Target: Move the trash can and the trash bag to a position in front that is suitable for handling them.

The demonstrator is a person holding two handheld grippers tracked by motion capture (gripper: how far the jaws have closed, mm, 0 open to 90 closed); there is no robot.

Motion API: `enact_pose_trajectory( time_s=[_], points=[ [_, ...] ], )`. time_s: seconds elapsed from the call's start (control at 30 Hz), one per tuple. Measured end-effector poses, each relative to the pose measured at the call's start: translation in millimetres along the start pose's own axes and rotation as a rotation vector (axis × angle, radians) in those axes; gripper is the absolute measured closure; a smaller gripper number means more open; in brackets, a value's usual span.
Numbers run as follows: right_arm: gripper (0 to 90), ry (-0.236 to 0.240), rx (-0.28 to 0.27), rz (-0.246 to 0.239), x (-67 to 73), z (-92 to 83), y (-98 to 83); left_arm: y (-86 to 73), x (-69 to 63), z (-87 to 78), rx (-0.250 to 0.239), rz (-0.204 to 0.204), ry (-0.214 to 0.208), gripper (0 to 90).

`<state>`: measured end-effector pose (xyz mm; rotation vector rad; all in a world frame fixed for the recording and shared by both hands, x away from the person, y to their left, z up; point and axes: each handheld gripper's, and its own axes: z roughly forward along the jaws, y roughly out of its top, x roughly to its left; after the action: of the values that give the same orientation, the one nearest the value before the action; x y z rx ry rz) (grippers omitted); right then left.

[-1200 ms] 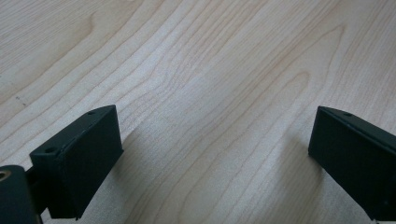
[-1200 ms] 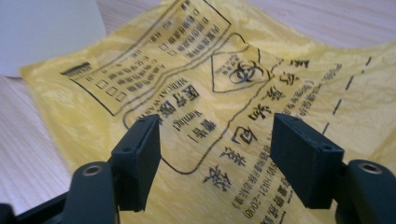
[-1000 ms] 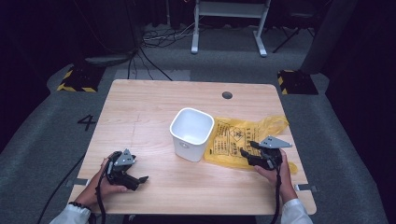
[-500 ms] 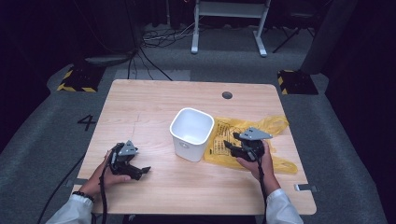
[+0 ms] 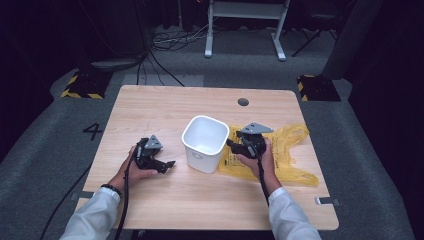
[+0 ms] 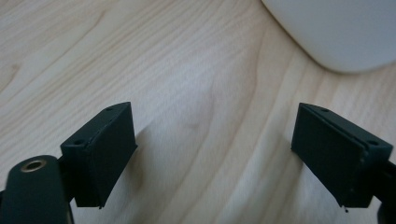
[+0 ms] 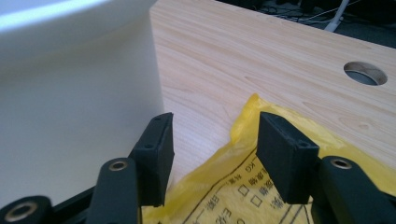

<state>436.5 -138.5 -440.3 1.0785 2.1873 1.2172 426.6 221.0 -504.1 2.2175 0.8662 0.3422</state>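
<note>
White bin stands empty between 2 claws, left claw and right claw both apart, gripping nothing.

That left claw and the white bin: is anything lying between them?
No, just bare wooden table separates the left claw from the white bin, as the high view shows.

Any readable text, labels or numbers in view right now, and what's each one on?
"4": painted on the grey floor left of the table.
"KG": printed in black on the yellow bag, beside small boxes and other characters too cut off and blurred to read.
The white bin bears nothing legible.
</note>
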Motion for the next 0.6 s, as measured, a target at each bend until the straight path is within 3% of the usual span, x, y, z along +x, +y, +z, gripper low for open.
enact_pose_trajectory(
  time_s=[0.17, 0.33, 0.47, 0.5, 0.6],
  points=[
    [47.3, 0.000, 0.006, 0.013, -1.1, 8.3, 4.1, 15.0, -2.5, 15.0, -0.004, -0.023, 0.020, 14.9],
    [47.4, 0.029, 0.013, 0.006, -1.3, 16.9, 9.7, 26.8, -6.8, 26.3, -0.003, 0.007, -0.007, 15.8],
    [46.9, 0.052, -0.004, -0.003, 1.3, 19.9, 11.0, 27.9, -8.1, 27.8, -0.007, 0.021, -0.034, 17.1],
    [46.9, 0.052, -0.004, -0.003, 1.3, 19.9, 11.0, 27.4, -8.1, 26.7, -0.007, 0.026, -0.024, 17.1],
    [46.0, 0.074, 0.002, -0.048, 11.1, 21.7, 12.3, 22.1, -11.5, 21.1, 0.002, 0.044, -0.053, 17.0]
  ],
)
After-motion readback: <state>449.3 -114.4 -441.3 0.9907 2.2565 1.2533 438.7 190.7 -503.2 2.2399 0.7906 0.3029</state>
